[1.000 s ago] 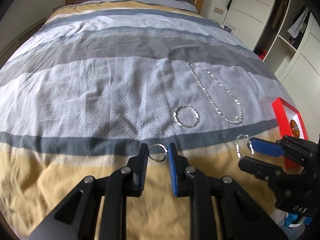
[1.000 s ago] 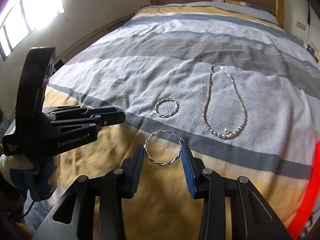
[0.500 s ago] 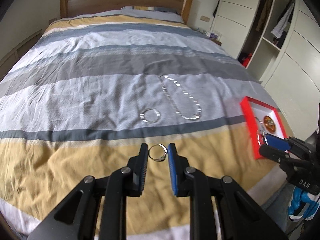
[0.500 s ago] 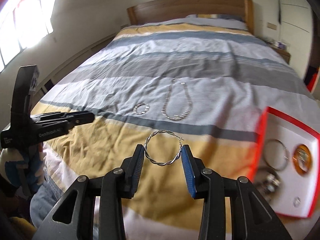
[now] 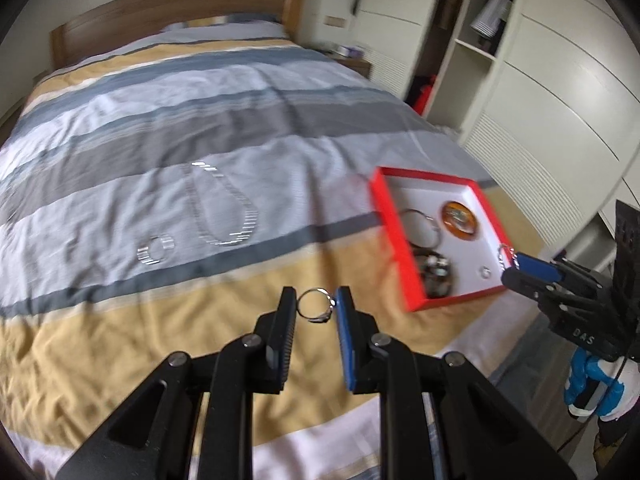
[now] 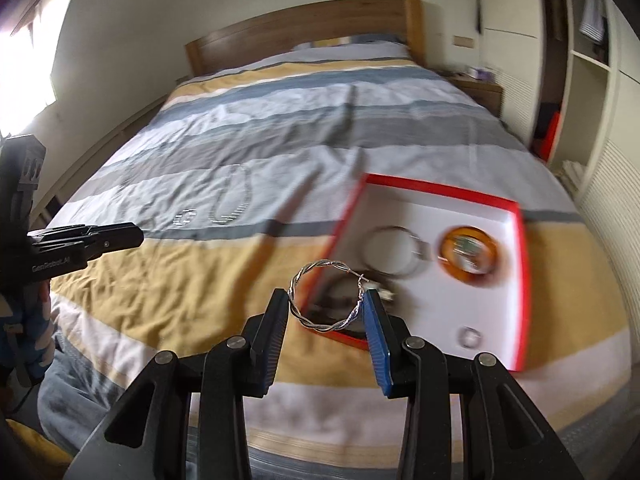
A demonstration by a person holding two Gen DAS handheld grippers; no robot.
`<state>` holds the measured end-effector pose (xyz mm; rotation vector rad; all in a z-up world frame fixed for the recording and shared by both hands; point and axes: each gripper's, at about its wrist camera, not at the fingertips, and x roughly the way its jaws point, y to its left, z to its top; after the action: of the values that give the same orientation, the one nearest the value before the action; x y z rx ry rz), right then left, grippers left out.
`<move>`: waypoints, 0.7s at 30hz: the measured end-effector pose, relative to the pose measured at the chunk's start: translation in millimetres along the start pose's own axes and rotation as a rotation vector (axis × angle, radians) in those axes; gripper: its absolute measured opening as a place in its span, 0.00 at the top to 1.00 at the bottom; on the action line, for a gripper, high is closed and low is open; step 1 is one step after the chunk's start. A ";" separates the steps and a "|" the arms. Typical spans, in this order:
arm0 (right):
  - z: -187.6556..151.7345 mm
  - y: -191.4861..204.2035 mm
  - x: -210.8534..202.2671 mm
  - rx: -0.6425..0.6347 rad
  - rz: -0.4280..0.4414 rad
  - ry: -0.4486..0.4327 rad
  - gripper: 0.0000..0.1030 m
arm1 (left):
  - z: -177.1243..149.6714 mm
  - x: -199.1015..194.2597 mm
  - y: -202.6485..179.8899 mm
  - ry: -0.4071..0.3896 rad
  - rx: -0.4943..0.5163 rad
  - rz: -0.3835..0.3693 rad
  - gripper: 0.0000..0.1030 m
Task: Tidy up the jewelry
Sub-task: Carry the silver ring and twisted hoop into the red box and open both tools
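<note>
My left gripper (image 5: 315, 303) is shut on a small silver ring (image 5: 316, 305), held in the air above the yellow band of the bedspread. My right gripper (image 6: 326, 303) is shut on a twisted silver hoop earring (image 6: 329, 297) and hangs over the near left corner of the red-edged white tray (image 6: 516, 280). In the left wrist view that tray (image 5: 404, 264) lies to the right, with the right gripper (image 5: 516, 268) over its near right corner. The tray holds a thin hoop (image 6: 394, 252), an orange disc (image 6: 467, 255), a small ring (image 6: 469, 337) and dark pieces. A silver necklace (image 5: 224, 208) and another hoop earring (image 5: 157, 249) lie on the grey stripes.
The striped bedspread (image 5: 160, 152) runs back to a wooden headboard (image 5: 172, 20). White wardrobes and open shelves (image 5: 500, 60) stand on the right. A bedside table (image 6: 480, 88) is by the headboard. The tray sits near the bed's right front edge.
Both grippers have swung right and risen, each keeping its piece. The tray has come fully into both views, and the necklace and loose hoop have slid off to the left.
</note>
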<state>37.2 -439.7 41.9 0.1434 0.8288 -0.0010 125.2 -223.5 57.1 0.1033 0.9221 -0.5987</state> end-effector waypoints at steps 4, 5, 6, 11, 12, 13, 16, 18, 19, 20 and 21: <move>-6.3 -33.8 6.2 0.041 -0.029 0.015 0.63 | 14.7 28.1 -39.9 0.028 0.054 -0.045 0.82; -6.6 -40.5 9.6 0.050 -0.034 0.019 0.63 | 18.4 34.8 -47.5 0.034 0.064 -0.054 0.82; -6.6 -46.4 12.8 0.056 -0.037 0.023 0.63 | 22.6 42.2 -55.9 0.041 0.076 -0.061 0.82; -4.5 -72.3 30.2 0.067 -0.050 0.042 0.63 | 40.7 76.1 -85.2 0.069 0.122 -0.090 0.82; -3.5 -74.9 33.2 0.066 -0.052 0.047 0.63 | 43.6 82.4 -89.9 0.074 0.130 -0.093 0.82; -2.4 -79.5 37.9 0.062 -0.055 0.054 0.63 | 47.3 91.7 -97.0 0.083 0.144 -0.097 0.82; -1.8 -86.7 48.2 0.057 -0.056 0.074 0.63 | 52.2 111.8 -112.2 0.107 0.173 -0.108 0.82; -2.5 -91.9 55.1 0.048 -0.057 0.087 0.63 | 53.9 124.6 -122.6 0.124 0.194 -0.112 0.82; -2.6 -93.9 58.4 0.044 -0.057 0.093 0.63 | 55.0 133.5 -128.4 0.134 0.201 -0.112 0.82; -3.0 -96.0 62.0 0.039 -0.056 0.100 0.63 | 55.7 139.4 -131.2 0.141 0.204 -0.111 0.82; -3.3 -97.5 65.3 0.035 -0.055 0.105 0.63 | 56.2 144.9 -133.5 0.147 0.205 -0.110 0.82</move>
<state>73.4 -532.2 -20.6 0.1550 0.9372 -0.0600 161.0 -417.4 1.5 0.2845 1.0112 -0.7951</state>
